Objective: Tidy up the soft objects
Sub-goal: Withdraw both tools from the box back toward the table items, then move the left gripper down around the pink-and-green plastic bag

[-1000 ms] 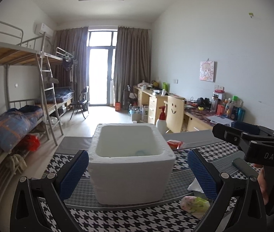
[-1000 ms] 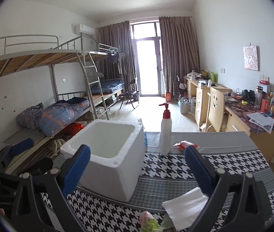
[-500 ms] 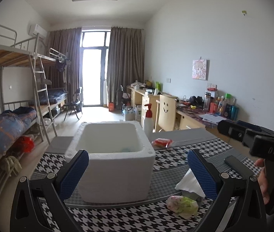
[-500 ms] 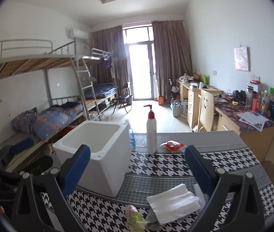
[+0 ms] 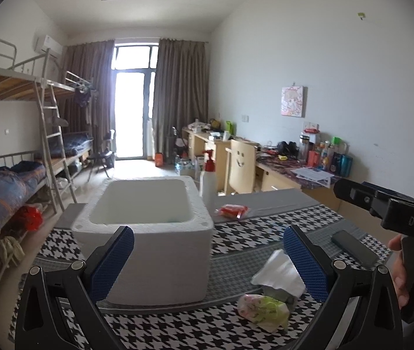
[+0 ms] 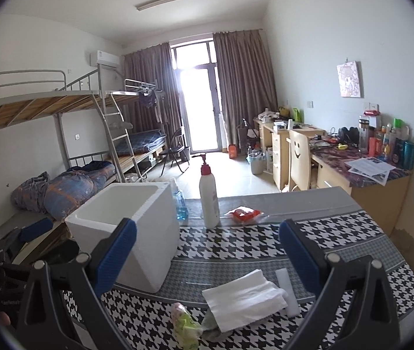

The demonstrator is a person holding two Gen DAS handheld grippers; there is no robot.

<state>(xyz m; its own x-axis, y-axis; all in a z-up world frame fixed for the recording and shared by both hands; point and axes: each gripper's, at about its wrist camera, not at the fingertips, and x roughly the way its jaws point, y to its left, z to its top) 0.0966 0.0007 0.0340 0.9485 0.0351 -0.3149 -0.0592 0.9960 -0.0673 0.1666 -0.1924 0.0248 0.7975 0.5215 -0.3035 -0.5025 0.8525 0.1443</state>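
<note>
A white foam box point(image 5: 148, 233) point(image 6: 125, 230) stands open-topped on the houndstooth cloth. White folded tissue point(image 6: 242, 300) point(image 5: 278, 274) lies in front of it, with a pink-and-green soft packet point(image 5: 264, 309) point(image 6: 185, 325) beside it. A red packet point(image 5: 231, 210) point(image 6: 243, 214) lies farther back. My left gripper point(image 5: 207, 262) is open above the cloth, box behind its left finger. My right gripper point(image 6: 207, 256) is open above the tissue, holding nothing. The right gripper's black body point(image 5: 391, 213) shows at the left view's right edge.
A pump bottle point(image 6: 209, 195) and a blue spray bottle point(image 6: 179, 201) stand behind the box. A small white foam strip point(image 6: 287, 291) lies by the tissue; a dark phone point(image 5: 353, 246) lies at the right. Bunk beds left, cluttered desks right.
Both grippers have pulled back and shifted right over the last second. The box now sits further left in both views, and the tissue and soft packet show more fully. Both stayed open.
</note>
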